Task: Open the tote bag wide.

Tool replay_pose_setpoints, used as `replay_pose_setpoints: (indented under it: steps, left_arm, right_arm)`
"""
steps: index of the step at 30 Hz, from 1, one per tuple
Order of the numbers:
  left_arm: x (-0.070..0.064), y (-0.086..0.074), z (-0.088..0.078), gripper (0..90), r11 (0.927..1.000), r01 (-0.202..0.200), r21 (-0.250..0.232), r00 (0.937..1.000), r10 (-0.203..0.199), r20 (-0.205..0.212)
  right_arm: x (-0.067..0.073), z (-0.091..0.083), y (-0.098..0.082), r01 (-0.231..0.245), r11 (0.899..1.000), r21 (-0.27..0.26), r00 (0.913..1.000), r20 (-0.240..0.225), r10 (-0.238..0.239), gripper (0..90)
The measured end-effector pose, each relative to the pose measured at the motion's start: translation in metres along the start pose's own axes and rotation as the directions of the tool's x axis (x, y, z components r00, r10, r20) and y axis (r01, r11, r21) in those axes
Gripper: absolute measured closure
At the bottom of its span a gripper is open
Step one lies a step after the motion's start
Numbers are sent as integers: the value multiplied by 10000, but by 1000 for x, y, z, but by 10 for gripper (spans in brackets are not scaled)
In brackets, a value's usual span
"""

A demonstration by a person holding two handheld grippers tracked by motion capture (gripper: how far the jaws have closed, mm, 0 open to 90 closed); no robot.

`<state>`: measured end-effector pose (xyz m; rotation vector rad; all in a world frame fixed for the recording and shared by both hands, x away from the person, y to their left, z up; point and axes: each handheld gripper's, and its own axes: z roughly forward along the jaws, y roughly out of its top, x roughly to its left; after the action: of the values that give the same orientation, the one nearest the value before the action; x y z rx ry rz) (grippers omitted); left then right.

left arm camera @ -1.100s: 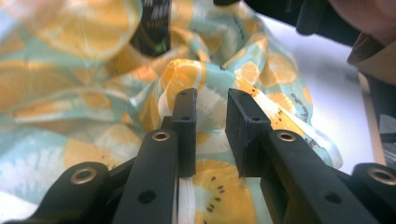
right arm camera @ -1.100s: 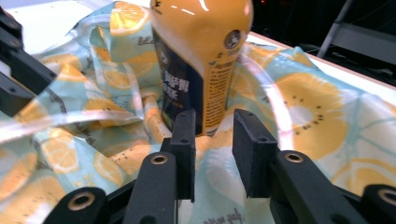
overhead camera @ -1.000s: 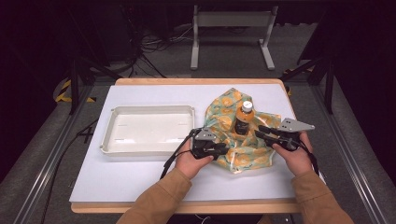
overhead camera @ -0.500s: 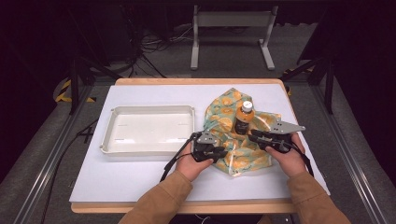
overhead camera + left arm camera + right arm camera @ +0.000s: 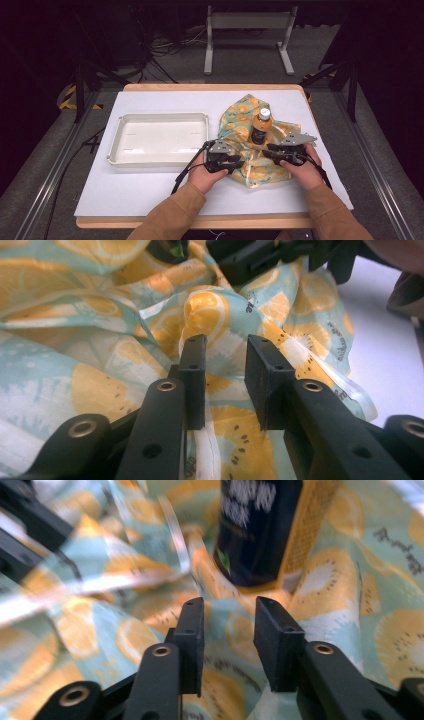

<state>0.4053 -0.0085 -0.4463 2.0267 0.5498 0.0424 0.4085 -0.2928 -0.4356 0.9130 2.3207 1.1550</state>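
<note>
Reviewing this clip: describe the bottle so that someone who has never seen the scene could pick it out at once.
On the white table top, look right of the empty white tray to the crumpled lemon-print cloth. The bottle stands upright in the middle of that cloth, just beyond the two grippers. It is the only upright thing there: dark label, orange contents, white cap.

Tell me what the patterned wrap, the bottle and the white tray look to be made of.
Wrap: thin soft cloth, matte, printed with citrus slices; it creases and folds.
Bottle: probably plastic, glossy dark label, white cap.
Tray: likely plastic, smooth with a slight sheen.
</note>
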Motion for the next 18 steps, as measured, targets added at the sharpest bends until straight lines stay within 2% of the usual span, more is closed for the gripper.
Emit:
replay_pose_setpoints:
  steps: [5, 8, 10, 13, 18]
  left_arm:
    - [-1, 3, -4, 620, 9991, 136, -391, 9998, -131, 131]
    - [-2, 7, -8, 498, 9981, -35, -613, 10000, 33, -35]
    - [-3, 9, -10, 464, 9968, -87, -795, 10000, 83, -53]
    - [-3, 16, -16, 361, 9941, -242, -1057, 9997, 237, -66]
    - [-2, 30, -29, 331, 9893, -201, -1447, 9996, 230, 184]
  right_arm:
    - [-3, 2, -5, -194, 9990, 404, 9998, -35, 196, 581]
    - [-3, 4, -7, -443, 9977, 520, 9990, -50, 447, 518]
    - [-3, 5, -7, -461, 9975, 530, 9989, -54, 464, 508]
    - [-3, 5, -8, -497, 9974, 525, 9987, -43, 500, 489]
    - [-3, 5, -8, -497, 9973, 536, 9987, -33, 499, 427]
